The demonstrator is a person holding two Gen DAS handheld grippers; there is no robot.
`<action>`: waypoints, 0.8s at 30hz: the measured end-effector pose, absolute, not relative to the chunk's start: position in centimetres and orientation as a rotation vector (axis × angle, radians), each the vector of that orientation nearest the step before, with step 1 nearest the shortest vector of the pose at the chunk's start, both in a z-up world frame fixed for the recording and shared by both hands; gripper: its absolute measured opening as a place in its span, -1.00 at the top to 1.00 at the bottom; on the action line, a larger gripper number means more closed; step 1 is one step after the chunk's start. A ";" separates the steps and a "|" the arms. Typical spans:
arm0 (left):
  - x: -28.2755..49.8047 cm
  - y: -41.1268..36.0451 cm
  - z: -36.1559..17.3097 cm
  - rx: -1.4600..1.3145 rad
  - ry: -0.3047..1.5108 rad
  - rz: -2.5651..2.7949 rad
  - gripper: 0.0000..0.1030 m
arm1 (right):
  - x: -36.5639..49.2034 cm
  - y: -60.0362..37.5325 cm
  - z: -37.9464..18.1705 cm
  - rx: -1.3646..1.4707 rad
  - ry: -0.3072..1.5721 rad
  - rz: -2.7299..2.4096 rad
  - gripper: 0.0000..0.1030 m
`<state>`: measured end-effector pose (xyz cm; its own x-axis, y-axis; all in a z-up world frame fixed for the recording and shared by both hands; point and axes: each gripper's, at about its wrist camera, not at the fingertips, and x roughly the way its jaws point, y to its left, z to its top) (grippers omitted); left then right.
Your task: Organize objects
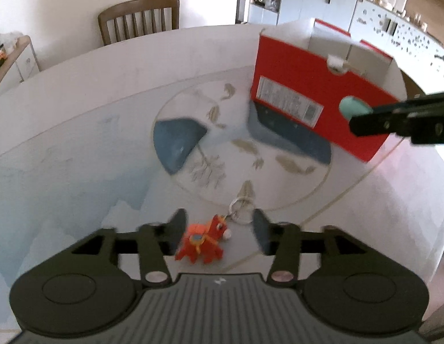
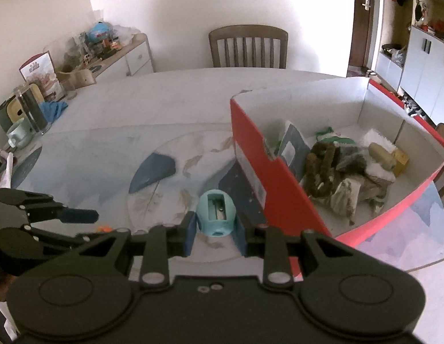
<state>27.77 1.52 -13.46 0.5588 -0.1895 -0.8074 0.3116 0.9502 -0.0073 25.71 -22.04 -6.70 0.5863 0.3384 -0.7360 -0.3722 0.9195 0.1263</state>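
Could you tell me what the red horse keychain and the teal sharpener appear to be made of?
Red horse keychain: soft felt or stitched fabric, matte, judging by its fuzzy look; its ring looks like shiny metal. Teal sharpener: smooth moulded plastic, probably with a metal blade inside.

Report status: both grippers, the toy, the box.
Left gripper open, red toy keychain lying between its fingers on the table. Right gripper shut on teal sharpener, beside the red box. Nothing blocking.

You're in a home dining room: a wooden slat-back chair beyond the patterned surface, a cluttered sideboard, white cabinets.
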 end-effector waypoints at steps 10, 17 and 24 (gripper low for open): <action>27.3 1.9 -16.0 0.193 0.954 -0.286 -0.13 | 25.0 -21.8 -6.8 -0.050 0.857 0.415 0.46; 27.5 1.7 -16.0 0.188 0.943 -0.277 0.03 | 24.2 -21.8 -6.8 -0.049 0.856 0.408 0.46; 27.3 1.5 -15.4 0.176 0.931 -0.248 0.43 | 23.9 -22.1 -6.3 -0.048 0.849 0.403 0.46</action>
